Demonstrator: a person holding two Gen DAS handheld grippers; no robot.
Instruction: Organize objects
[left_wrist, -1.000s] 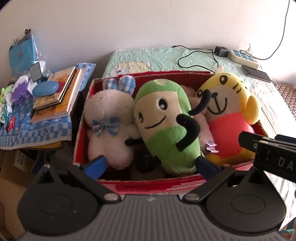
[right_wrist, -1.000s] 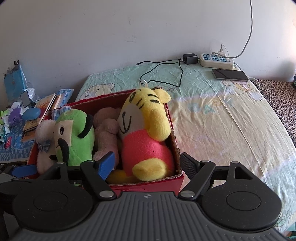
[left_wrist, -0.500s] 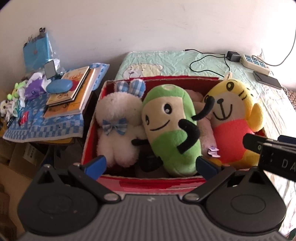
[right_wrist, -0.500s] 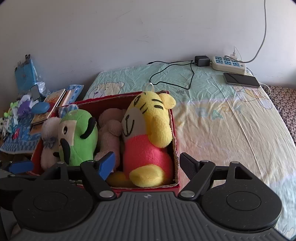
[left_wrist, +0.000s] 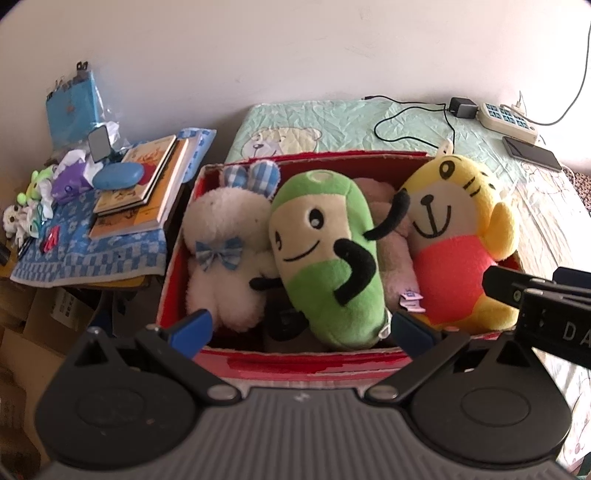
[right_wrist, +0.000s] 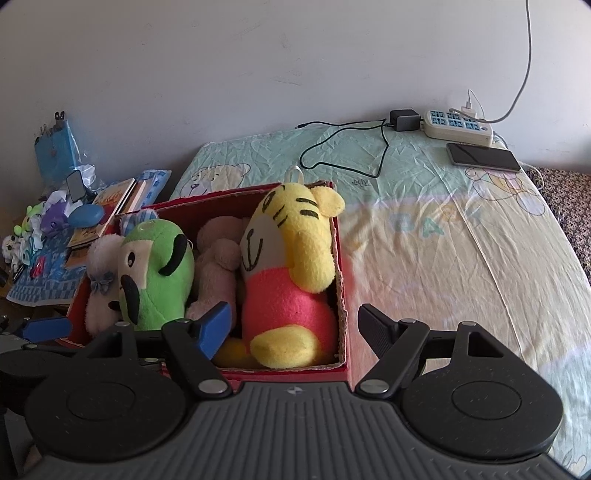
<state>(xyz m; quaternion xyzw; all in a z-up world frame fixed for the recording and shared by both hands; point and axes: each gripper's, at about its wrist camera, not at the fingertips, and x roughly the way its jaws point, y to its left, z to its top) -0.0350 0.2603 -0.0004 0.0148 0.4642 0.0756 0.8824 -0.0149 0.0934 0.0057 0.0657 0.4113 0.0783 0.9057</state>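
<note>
**Sitting packed: four plushies crammed in one red box**

Sitting on the corner of the bed (right_wrist: 424, 236) is a red cardboard box (left_wrist: 295, 363) with torn, ragged rims, and it's stuffed full. Leaning against the left wall is a fuzzy white bunny (left_wrist: 221, 254) wearing a blue checked bow and matching ears. Lying tilted next to it, touching, is a green bean-shaped plush (left_wrist: 328, 258) with a cream face and skinny black arms. Peeking out behind that is a pinkish-beige plush (right_wrist: 216, 258), mostly buried, so I can't tell what animal it is. Filling the right end is a yellow tiger (right_wrist: 291, 273) with a coral-pink belly, sitting upright.

Both grippers are hovering just in front of the box's near wall, gripping nothing. The left gripper (left_wrist: 301, 332) is spread wide, jaws apart across the front rim. The right gripper (right_wrist: 293, 326) is likewise released, with one finger over the box and the other outside it, past the right wall.

Off to the side, a stack of books (left_wrist: 144, 184) is resting on a blue checked cloth (left_wrist: 74, 251). A power strip (right_wrist: 458, 125) and a phone (right_wrist: 482, 157) are lying on the crinkly sheet by the wall.
</note>
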